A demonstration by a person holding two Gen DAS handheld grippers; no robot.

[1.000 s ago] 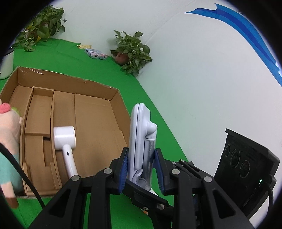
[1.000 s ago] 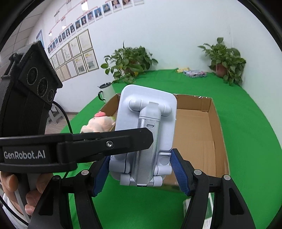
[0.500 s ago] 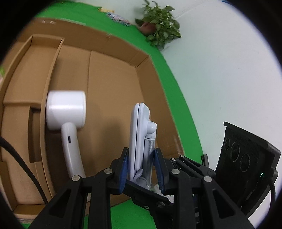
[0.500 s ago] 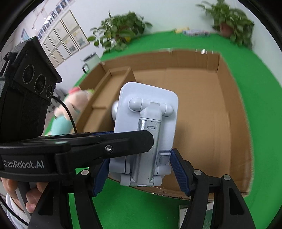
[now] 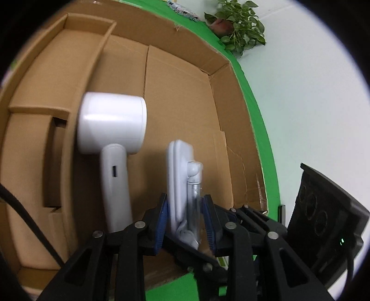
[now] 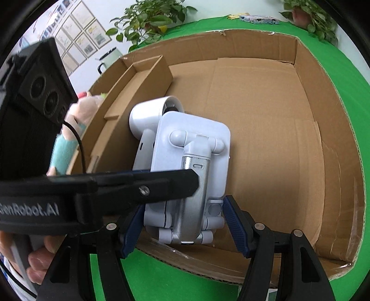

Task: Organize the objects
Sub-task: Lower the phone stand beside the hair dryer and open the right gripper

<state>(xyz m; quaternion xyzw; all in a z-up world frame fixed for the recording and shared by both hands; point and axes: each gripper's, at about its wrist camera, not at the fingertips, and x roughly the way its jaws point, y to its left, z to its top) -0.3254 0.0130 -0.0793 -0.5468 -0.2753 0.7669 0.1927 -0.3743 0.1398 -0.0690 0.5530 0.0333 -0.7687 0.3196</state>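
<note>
My left gripper (image 5: 186,222) is shut on a folded white phone stand (image 5: 181,185), held edge-up over the near part of the cardboard box (image 5: 185,88). In the right wrist view the same stand (image 6: 192,176) sits between the blue pads of my right gripper (image 6: 185,224), which closes on its lower sides, with the left gripper's finger crossing in front. A white hair dryer (image 5: 111,129) lies in the box just left of the stand; it also shows in the right wrist view (image 6: 150,115).
The box has cardboard dividers (image 5: 76,76) along its left side and a bare floor (image 6: 266,120) to the right. A plush toy (image 6: 76,120) lies outside the left wall. Potted plants (image 6: 152,18) and a mug (image 6: 108,58) stand on the green cloth beyond.
Both grippers have carried the phone stand forward and down, from in front of the box to over its inside beside the hair dryer. Both grips are unchanged.
</note>
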